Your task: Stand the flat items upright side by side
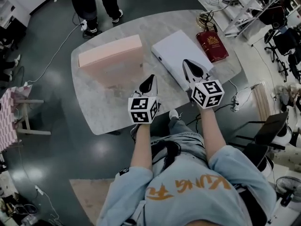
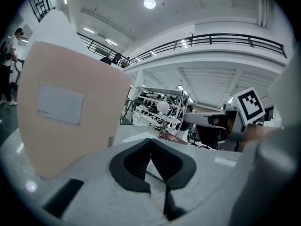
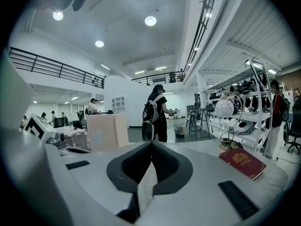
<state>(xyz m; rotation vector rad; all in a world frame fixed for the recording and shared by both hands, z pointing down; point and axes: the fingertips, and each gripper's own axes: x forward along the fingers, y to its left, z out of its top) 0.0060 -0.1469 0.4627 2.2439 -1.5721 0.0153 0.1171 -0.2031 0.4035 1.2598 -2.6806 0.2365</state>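
- Pink flat box (image 1: 110, 53): stands on its long edge at the left of the surface (image 1: 103, 112), broad labelled face upright in the left gripper view (image 2: 70, 107). Judged done, 1 of 3 items.
- Left tool (image 1: 150, 78): jaws pressed together with nothing between them (image 2: 150, 140). It hangs over bare surface near the right end of the pink box, between that box and the white one. The bare forearm reaches straight forward from the person, with the tool pointing across the surface and dipping a little.
- White flat box (image 1: 176, 48): lies on its broad face right of centre, apart from the pink box. Judged not yet stood up, and likely the next item.
- Right tool (image 1: 187, 64): jaws likewise closed and empty (image 3: 151, 142). Its tip is over the near part of the white box; whether it touches cannot be told. The forearm runs alongside the left one, at the same slight downward tilt.
- Red book (image 1: 212, 45): lies flat at the far right, just beside the white box, cover up (image 3: 242, 161). Not yet stood up.
- Assessment: about 1 third complete. 2 items are left to raise and set next to the pink box.
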